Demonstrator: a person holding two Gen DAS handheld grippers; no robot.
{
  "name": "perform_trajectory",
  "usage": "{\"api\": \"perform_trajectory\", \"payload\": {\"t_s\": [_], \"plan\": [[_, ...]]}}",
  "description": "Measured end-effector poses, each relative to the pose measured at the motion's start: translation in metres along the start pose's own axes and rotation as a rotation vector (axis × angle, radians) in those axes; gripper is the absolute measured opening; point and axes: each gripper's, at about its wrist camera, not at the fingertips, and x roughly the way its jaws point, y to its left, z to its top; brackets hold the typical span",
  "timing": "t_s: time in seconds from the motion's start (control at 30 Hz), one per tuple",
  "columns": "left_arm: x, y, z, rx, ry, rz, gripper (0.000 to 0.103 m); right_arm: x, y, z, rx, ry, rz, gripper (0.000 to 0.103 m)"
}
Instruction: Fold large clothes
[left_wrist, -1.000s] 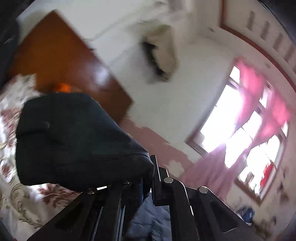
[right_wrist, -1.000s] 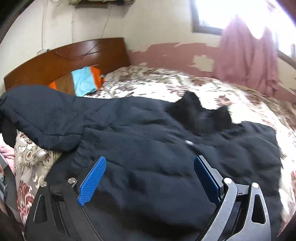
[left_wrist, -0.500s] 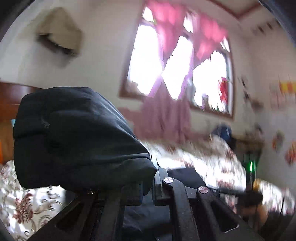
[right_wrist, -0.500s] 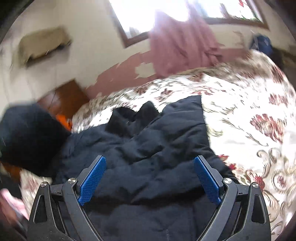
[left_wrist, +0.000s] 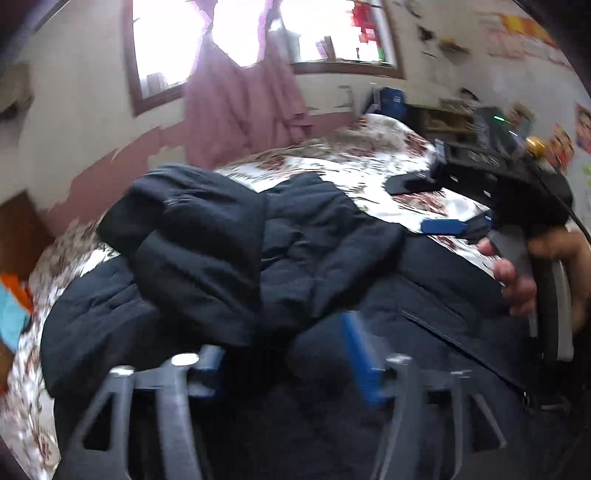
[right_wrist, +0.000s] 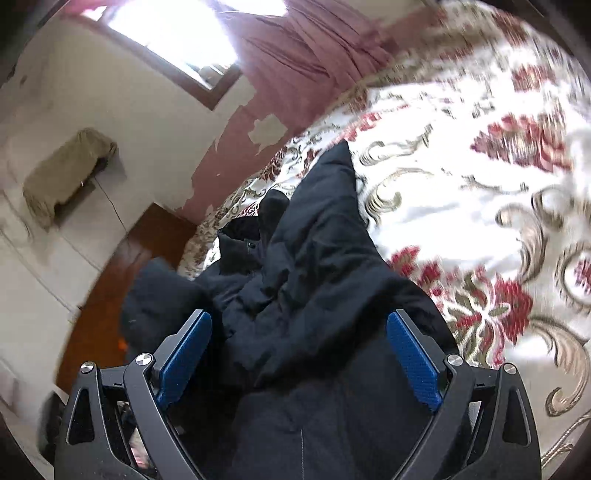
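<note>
A large dark navy padded jacket (left_wrist: 280, 258) lies bunched on the floral bedspread (left_wrist: 369, 166), one sleeve folded across its body. My left gripper (left_wrist: 284, 354) hangs just above the jacket's near part with its blue pads apart and nothing between them. My right gripper (right_wrist: 299, 350) is open over the jacket (right_wrist: 314, 288), its blue pads wide apart and empty. The right gripper also shows in the left wrist view (left_wrist: 443, 225) at the right, held by a hand.
A wooden headboard (right_wrist: 125, 266) stands at the bed's left end. A pink curtain (left_wrist: 240, 99) hangs under a bright window on the far wall. Blue and orange cloth (left_wrist: 14, 310) lies at the left edge. Cluttered shelves (left_wrist: 443, 118) stand beyond the bed.
My left gripper has let go of the sleeve it held, opened, and swung down over the jacket. The sleeve now lies across the jacket. The right gripper stayed open and turned.
</note>
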Motion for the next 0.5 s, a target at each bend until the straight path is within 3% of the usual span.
{"api": "perform_trajectory", "payload": {"t_s": [0.13,0.23,0.3,0.33,0.5], "plan": [[-0.015,-0.011,-0.004,0.108,-0.056,-0.005,0.069,0.004,-0.019,0.003,0.094,0.022,0.089,0.093],[-0.028,0.000,0.004,0.071,-0.121,-0.031,0.083,0.013,-0.019,-0.001,0.107,0.069,0.113,0.093],[-0.034,0.016,0.007,0.004,-0.152,-0.022,0.084,0.018,-0.014,-0.005,0.089,0.092,0.103,0.093],[-0.035,0.025,0.009,-0.028,-0.158,0.002,0.085,0.020,-0.010,-0.006,0.068,0.100,0.084,0.093],[-0.029,0.093,0.003,-0.259,-0.101,0.343,0.089,0.031,0.014,-0.018,-0.035,0.150,-0.070,0.093]]}}
